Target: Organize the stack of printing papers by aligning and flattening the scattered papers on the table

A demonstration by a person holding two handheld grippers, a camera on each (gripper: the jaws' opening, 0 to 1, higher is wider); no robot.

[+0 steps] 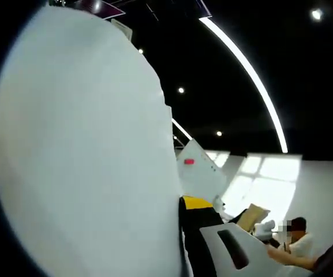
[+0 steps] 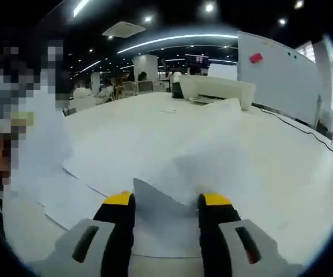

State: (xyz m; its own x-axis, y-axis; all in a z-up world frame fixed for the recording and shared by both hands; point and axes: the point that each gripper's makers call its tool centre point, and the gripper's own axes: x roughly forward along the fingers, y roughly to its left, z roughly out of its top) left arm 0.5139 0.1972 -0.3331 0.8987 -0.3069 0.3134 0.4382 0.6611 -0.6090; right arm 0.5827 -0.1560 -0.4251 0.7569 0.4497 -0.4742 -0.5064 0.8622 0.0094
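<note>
Right gripper [image 2: 166, 210]: yellow-tipped fingers [image 2: 120, 199] spread apart, straddling a raised corner of paper [image 2: 160, 210] without visibly closing on it; contact cannot be told. Left gripper [image 1: 184, 231]: one yellow-tipped finger [image 1: 196, 202] visible beside a large white sheet [image 1: 85, 150] held up close to the lens; whether the fingers pinch that sheet cannot be told, the other finger being hidden behind it. Scattered papers [image 2: 154, 156]: spread loosely across the table [image 2: 305, 190], overlapping at odd angles, one sheet curling upward beyond the right gripper. Risks, as judged: the lifted sheet could crease or slip if gripped only at one edge; sliding the right gripper forward could push the loose sheets further askew or fold the raised corner under. Table: broad, white, smooth, offering little friction to hold paper. Beyond the table: a printer [image 2: 215, 89] at its far edge, a whiteboard [image 2: 279, 72] with a red magnet [image 2: 256, 57] right of the printer, a cable [image 2: 305, 131] trailing along the table's right side. Room: dark ceiling, curved light strips [image 1: 253, 75], seated persons far behind the printer.
</note>
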